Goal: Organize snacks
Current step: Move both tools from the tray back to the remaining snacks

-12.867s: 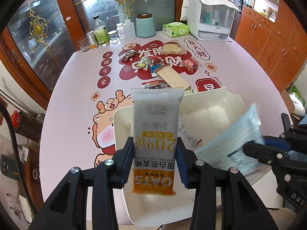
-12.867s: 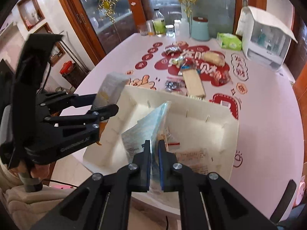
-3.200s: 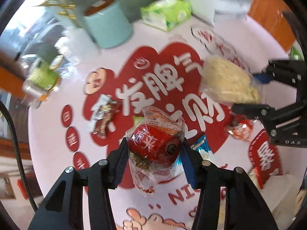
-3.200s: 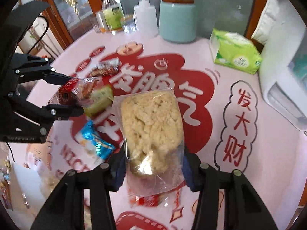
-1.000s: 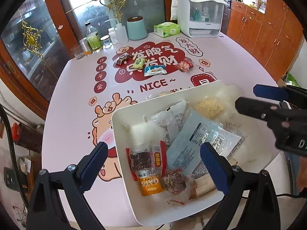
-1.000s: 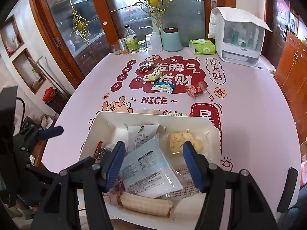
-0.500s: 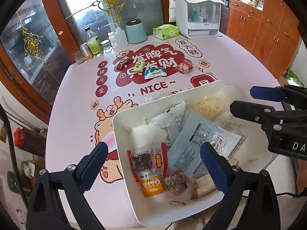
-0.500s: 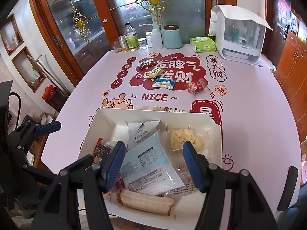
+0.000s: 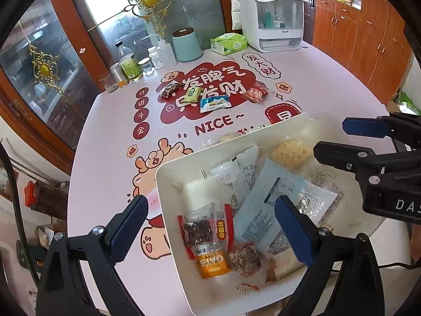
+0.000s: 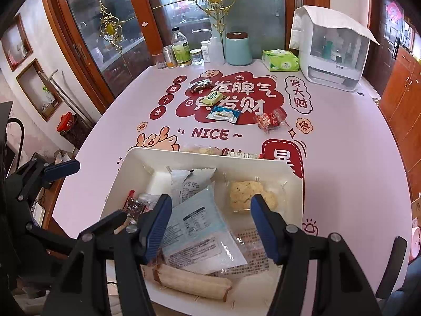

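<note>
A white tray sits at the near edge of the round pink table. Inside it lie a pale blue packet at the centre, a rice-crisp pack toward the far right corner, a grey-white wrapper at the far side, an orange oat bar and a red-edged dark snack at the left side, and a long tan bar along the near edge. Both tongs hover above the tray, holding nothing: the left gripper has its jaws wide apart, and the right gripper also stands apart. Four snacks lie loose on the red print toward the table's far side: a dark wrapper, a green pack, a blue-white pack and a red pack.
</note>
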`<state>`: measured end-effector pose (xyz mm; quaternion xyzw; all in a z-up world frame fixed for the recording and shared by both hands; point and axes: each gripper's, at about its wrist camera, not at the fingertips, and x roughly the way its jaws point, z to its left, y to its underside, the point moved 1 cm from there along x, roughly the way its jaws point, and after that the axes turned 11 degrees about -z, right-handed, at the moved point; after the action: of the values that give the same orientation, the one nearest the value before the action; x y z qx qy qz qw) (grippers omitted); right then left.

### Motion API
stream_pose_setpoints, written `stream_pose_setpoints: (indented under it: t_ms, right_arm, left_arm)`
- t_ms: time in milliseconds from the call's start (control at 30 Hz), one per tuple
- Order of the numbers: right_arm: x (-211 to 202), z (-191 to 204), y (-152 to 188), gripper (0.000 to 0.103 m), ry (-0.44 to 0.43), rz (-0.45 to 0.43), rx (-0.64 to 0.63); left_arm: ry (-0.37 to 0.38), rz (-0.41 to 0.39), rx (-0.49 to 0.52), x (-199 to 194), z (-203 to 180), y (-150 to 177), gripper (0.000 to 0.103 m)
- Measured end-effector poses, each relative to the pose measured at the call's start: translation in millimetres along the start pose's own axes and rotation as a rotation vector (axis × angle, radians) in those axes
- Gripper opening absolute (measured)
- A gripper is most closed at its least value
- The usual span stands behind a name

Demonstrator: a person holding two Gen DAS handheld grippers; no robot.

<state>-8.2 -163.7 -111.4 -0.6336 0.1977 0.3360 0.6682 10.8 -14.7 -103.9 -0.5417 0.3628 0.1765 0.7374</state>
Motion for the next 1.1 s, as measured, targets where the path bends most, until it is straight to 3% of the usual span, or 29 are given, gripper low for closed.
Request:
stream_pose_setpoints:
  t_ms: [233,567,767,900,1100]
  right_arm:
    - [15,-20,-14,0.063,0.006,0.004,0.012]
    - [54,-61,-67,0.063,0.028,0.007,-0.013]
    - [95,-86,-113,0.063,0.069,0.011,-0.068]
    - [140,-104,-138,0.063,0.056,0.061,-0.074]
    - [213,-120,-140,0.063,0.044,0.161,-0.099]
  left_arm:
    - [0.016,0.025,-0.073,22,17,-23,0.096]
    - [-0.032,0.012,-0.096,73,43,-94,0.096]
    - [-0.042,0.056,-0.076,131,39,-137,0.096]
    - [-0.057,0.103,-0.075,180,35,-161,0.096]
    - [-0.053,0.206,-0.172,253,36,-171,0.096]
